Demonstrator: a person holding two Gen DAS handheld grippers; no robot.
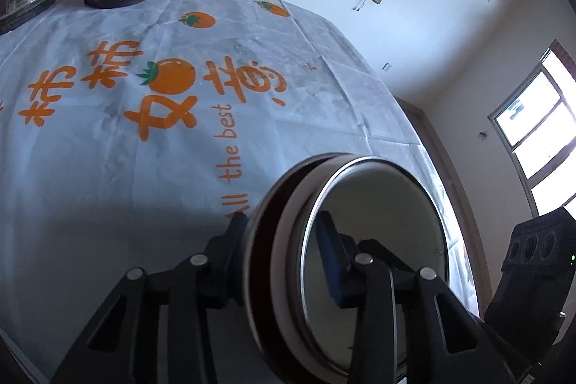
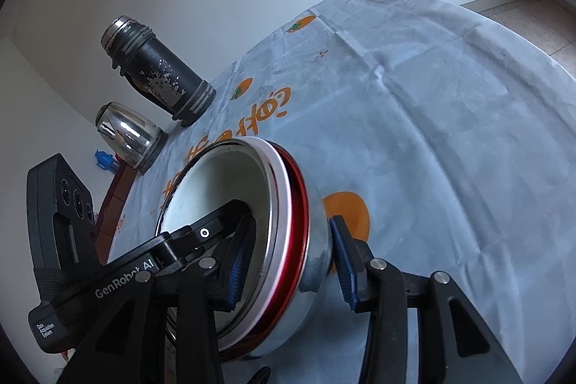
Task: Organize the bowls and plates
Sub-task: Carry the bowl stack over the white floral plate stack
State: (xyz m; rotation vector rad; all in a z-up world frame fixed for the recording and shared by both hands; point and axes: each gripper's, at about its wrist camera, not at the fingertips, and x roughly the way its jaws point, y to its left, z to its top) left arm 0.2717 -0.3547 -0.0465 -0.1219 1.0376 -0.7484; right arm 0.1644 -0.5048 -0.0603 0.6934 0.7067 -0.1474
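Both grippers, left gripper [image 1: 288,258] and right gripper [image 2: 291,261], are pinching opposite rims of nested steel bowls [image 2: 252,240]; likely rigid, slippery, best gripped at rims.

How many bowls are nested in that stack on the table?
3 visible: a white-lined inner bowl, a white-rimmed bowl around it, and an outer steel bowl with a red rim. Others may be hidden inside.

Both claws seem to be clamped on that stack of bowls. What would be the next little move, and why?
Probably a gentle, level lift by both together. The left claw and the right claw each straddle the rim of the stack of nested shiny metal bowls from opposite sides, one finger inside, one outside. The stack looks to rest on the pale blue tablecloth with orange fruit prints, so raising one side alone would tilt it.
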